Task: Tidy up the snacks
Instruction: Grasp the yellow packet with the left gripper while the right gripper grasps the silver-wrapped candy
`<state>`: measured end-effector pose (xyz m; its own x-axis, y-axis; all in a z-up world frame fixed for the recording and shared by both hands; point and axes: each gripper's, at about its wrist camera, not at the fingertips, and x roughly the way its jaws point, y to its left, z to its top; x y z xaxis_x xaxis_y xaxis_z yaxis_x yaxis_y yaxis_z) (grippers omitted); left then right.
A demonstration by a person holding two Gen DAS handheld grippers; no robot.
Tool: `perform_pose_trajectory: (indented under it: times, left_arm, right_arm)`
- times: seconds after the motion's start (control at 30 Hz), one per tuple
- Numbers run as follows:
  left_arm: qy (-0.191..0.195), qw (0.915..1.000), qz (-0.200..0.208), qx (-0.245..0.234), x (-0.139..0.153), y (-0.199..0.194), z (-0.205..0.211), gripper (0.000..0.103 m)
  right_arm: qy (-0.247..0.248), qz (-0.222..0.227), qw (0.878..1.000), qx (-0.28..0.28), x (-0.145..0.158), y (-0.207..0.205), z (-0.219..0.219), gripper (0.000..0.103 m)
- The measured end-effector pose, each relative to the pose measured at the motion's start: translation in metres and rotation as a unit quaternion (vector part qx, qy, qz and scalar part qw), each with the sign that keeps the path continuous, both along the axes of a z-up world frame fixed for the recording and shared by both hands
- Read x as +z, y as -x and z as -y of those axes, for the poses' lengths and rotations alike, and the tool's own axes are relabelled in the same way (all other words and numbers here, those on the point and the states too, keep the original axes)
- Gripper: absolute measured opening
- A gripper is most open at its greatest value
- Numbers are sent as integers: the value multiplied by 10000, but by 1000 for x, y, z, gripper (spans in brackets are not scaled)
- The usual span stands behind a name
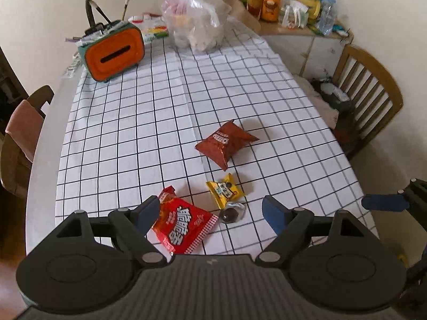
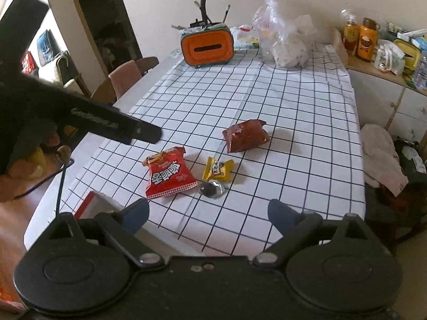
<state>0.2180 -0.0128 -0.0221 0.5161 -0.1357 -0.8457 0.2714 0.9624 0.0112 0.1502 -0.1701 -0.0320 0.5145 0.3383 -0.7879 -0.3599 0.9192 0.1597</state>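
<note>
— Snacks sit bunched near the desk's [image 1: 120, 122] front edge: red packet [image 1: 184, 226], yellow packet [image 1: 225, 190], foil sweet [image 1: 232, 212], brown pouch [image 1: 226, 142] further in.

— Which gripper is nearer?

— Left gripper [image 1: 210, 214] — wide open, empty, the red packet just ahead by its left finger, long axis slanting toward the front edge. Right gripper [image 2: 209, 217] is also wide open, empty, further back.

— Materials?

— Crinkly, glossy film; flat packets, puffed pouch.

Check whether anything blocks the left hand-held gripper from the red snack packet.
Nothing visible does. The open left hand-held gripper hangs just above the red packet, with only bare tablecloth around; the yellow candy lies beside it.
</note>
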Motion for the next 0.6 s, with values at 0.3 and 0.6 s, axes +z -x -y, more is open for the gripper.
perform_pose_trajectory:
  times: [0.3, 0.6]
  left_arm:
    - [-139, 9969, -779, 12, -53, -64, 17, 84]
    - [-90, 9898, -1383, 324, -108, -111, 24, 84]
  right_arm:
    - [219, -468, 9985, 181, -30, -45, -13, 95]
    - [299, -954, 9947, 223, -72, -88, -21, 94]
